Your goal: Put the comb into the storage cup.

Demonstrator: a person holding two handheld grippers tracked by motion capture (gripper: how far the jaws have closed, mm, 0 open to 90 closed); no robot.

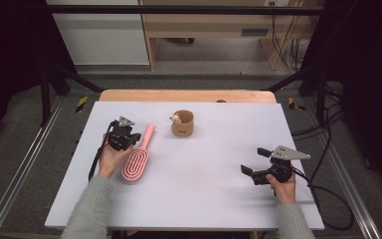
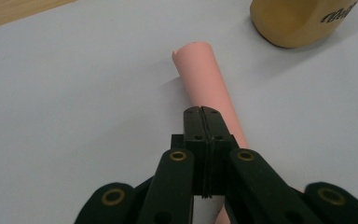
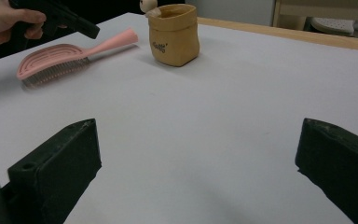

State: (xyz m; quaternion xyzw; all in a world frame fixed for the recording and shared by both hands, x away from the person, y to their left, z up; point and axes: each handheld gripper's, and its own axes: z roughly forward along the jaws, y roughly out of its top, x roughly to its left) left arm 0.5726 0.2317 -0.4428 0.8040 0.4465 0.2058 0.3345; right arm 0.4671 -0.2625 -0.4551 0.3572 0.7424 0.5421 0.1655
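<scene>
The pink hairbrush (image 1: 138, 155) lies flat on the white table (image 1: 204, 189), bristles down, just to the right of the left gripper (image 1: 133, 137). Its handle (image 2: 205, 79) runs out ahead of that gripper's jaws and slightly to their right side; in the left gripper view the handle passes beneath the jaw tips and on toward the tan cup. The left gripper's jaws are clenched, pad against pad, with nothing between them; they sit above the handle rather than around it. Whether the tips touch the handle cannot be told. The brush head lies back beside the left hand (image 1: 110, 158).

Beyond the handle's end, a little farther from the left gripper, stands the tan bag-shaped cup (image 1: 182, 123), upright, with a small round figure (image 1: 176, 118) at its rim, apart from the brush.

The right gripper (image 1: 252, 162) rests well apart from the brush, near the table's right front. Its jaws stand wide, released, with bare table between them; brush and cup lie far ahead and to their left.
</scene>
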